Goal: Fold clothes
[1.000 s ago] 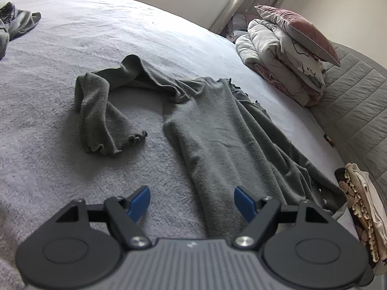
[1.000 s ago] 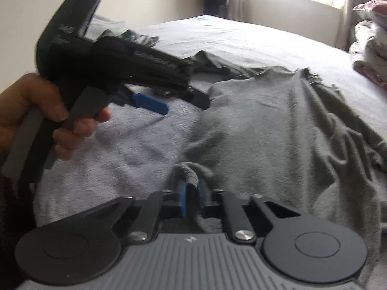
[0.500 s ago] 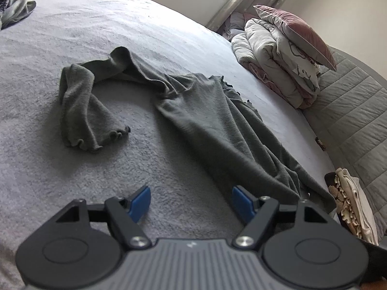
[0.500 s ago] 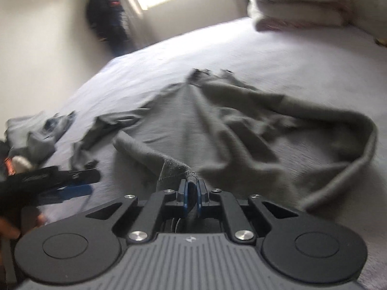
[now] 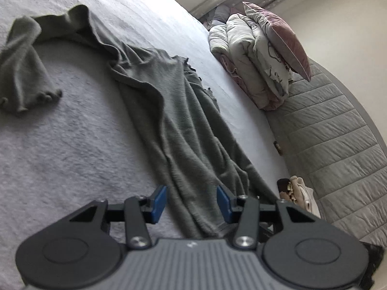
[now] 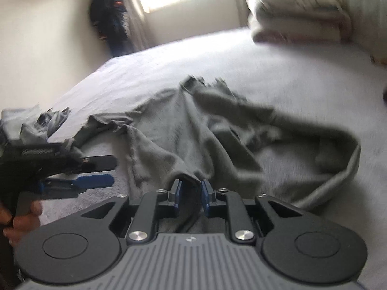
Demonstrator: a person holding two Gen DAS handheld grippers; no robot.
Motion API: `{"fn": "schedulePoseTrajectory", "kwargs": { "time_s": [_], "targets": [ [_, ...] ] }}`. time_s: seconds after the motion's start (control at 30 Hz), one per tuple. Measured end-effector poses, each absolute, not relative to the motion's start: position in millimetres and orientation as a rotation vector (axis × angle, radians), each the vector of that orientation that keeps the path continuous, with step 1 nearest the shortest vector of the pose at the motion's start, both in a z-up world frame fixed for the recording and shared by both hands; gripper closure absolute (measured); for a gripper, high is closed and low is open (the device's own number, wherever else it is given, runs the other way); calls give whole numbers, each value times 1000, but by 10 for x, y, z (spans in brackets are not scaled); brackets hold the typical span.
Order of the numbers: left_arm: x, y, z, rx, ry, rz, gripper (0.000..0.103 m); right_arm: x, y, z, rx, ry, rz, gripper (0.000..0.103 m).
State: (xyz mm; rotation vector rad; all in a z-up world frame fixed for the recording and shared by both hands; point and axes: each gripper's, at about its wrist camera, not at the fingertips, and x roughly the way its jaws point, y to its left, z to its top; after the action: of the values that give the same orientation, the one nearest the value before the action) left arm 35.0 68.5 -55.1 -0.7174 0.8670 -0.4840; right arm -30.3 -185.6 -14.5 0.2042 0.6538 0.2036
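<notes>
Left wrist view: a grey knit top (image 5: 183,130) is seen spread lengthwise over the bed (image 5: 72,145), body running from the near edge toward the pillow end, one sleeve (image 5: 21,72) curled off to the side with its frilled cuff lying flat. The left gripper (image 5: 191,203) is held with fingers spread apart, the hem bunch lying between them but not pinched. A stack of folded bedding (image 5: 254,62) and a pink pillow (image 5: 278,38) are noted at the far corner of the bed, well apart from the top. Right wrist view (blurred): the same top (image 6: 193,130) is shown rumpled mid-bed, and a fold of hem is seen between the fingers of the right gripper (image 6: 191,193), which are partly parted; the fabric looks slack there, so a firm hold cannot be confirmed. The garment is judged light, soft, stretchy and limp, likely to sag and drag on the fuzzy cover; it is best taken at hem corners or shoulder seams, both layers pinched together.
</notes>
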Motion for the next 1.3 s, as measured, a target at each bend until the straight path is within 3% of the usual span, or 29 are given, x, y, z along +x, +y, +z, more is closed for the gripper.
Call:
{"fn": "schedulePoseTrajectory", "kwargs": {
  "time_s": [0.17,0.43,0.5,0.93,1.0,1.07,1.17,1.3],
  "targets": [
    [361,633,-570,-717,886,-474,57,-362,-1695,-101,132,616,327,84],
    [370,744,-640,-787,927,-454,56,-164,-1327,-370,-31,716,365,84],
    [352,755,-642,-790,935,-458,56,-141,-1304,-404,-51,718,348,92],
    [96,1113,-620,-919,924,-506,57,-248,-1252,-76,286,716,605,94],
    [40,1172,-635,-936,926,-508,59,-250,-1172,-78,304,728,641,94],
    [-24,1242,-640,-949,925,-504,72,-260,-1091,-73,324,739,679,94],
    [-114,1352,-651,-964,922,-476,82,-295,-974,-54,357,752,735,94],
    [-230,1498,-671,-991,914,-447,85,-368,-849,-32,384,768,787,95]
  ]
}}
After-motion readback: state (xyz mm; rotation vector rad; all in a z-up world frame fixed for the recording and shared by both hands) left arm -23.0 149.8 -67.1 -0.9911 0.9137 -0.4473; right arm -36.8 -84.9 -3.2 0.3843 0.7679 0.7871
